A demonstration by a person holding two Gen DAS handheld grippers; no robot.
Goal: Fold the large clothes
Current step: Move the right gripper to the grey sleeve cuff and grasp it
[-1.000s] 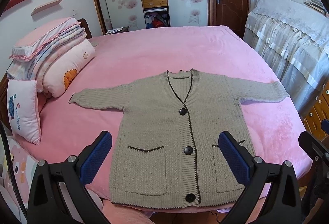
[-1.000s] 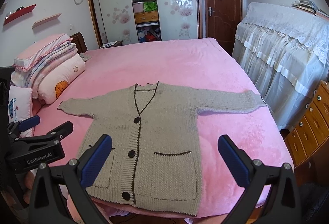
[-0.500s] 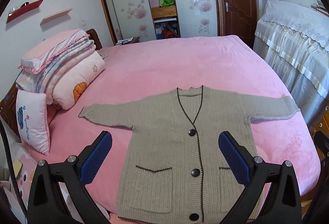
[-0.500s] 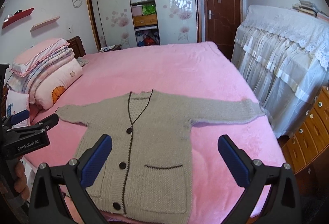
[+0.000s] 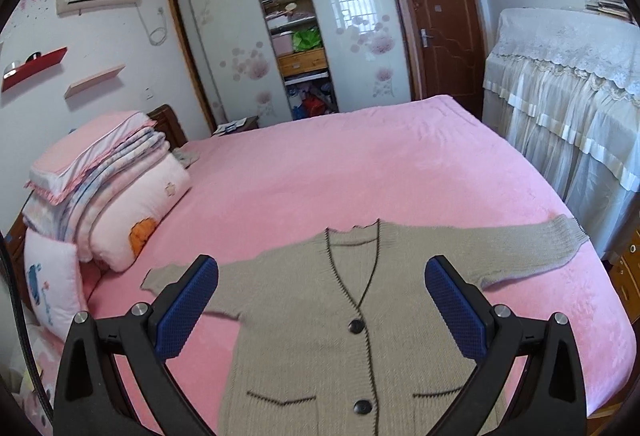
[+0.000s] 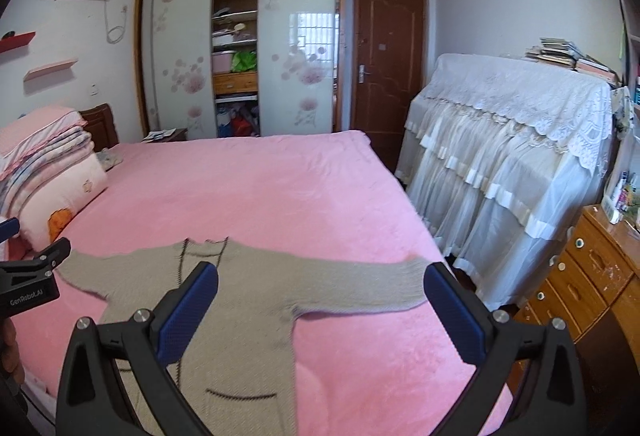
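Note:
A beige knit cardigan (image 5: 320,316) with dark trim and dark buttons lies flat and face up on the pink bed (image 5: 340,172), both sleeves spread out sideways. In the right wrist view the cardigan (image 6: 256,288) shows its right sleeve reaching toward the bed's right edge. My left gripper (image 5: 322,306) hovers open above the cardigan's chest, holding nothing. My right gripper (image 6: 320,310) is open too, above the right sleeve and armpit area. The left gripper's body (image 6: 30,284) shows at the left edge of the right wrist view.
Folded quilts and pillows (image 5: 104,196) are stacked at the bed's left head end. A lace-covered piece of furniture (image 6: 512,172) stands right of the bed, with a wooden drawer chest (image 6: 580,292) nearer. A wardrobe (image 5: 288,32) and a door (image 5: 440,24) are behind.
Both grippers have tilted up and moved forward over the cardigan; its hem has dropped out of view and more of the room shows. Both stay open.

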